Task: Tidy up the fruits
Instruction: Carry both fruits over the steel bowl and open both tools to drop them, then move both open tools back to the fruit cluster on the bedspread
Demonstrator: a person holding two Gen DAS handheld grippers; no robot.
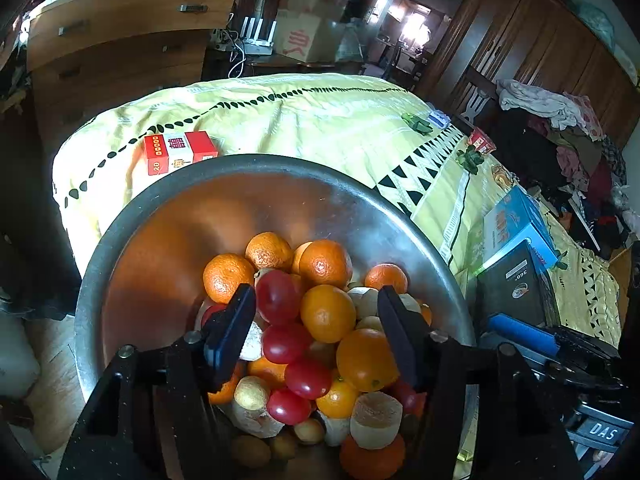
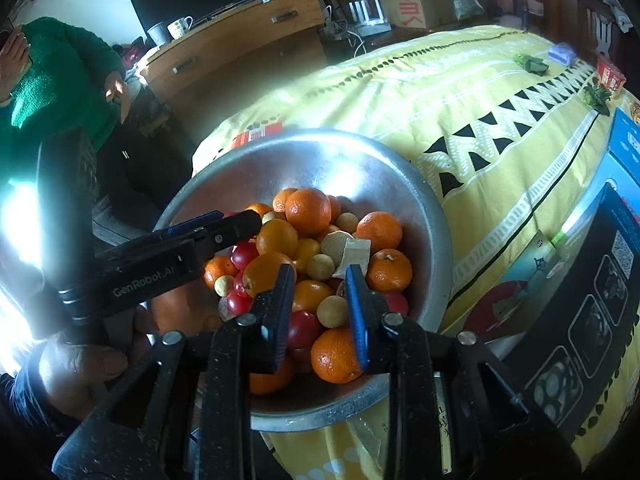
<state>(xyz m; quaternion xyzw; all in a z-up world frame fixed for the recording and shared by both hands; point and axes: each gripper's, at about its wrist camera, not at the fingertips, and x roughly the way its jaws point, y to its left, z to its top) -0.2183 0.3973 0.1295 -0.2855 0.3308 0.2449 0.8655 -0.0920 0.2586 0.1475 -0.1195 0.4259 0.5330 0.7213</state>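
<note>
My left tongs (image 1: 316, 320) hang open over the round metal basin (image 1: 160, 216) heaped with oranges (image 1: 327, 313), red tomatoes (image 1: 279, 297) and pale longans (image 2: 333, 311); "GenRobot.AI" marks them. My right tongs (image 2: 318, 300) gape above the same pile.

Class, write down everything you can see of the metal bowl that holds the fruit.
The metal bowl is round, wide and deep, of dull silver metal with a scuffed, reflective inner wall and a flat rolled rim. It sits upright on the yellow patterned cloth, near its edge. Oranges, small red fruits, little pale round fruits and cut pale chunks are heaped in its bottom. Both tongs hang open over the heap; whether they touch it is unclear.
</note>
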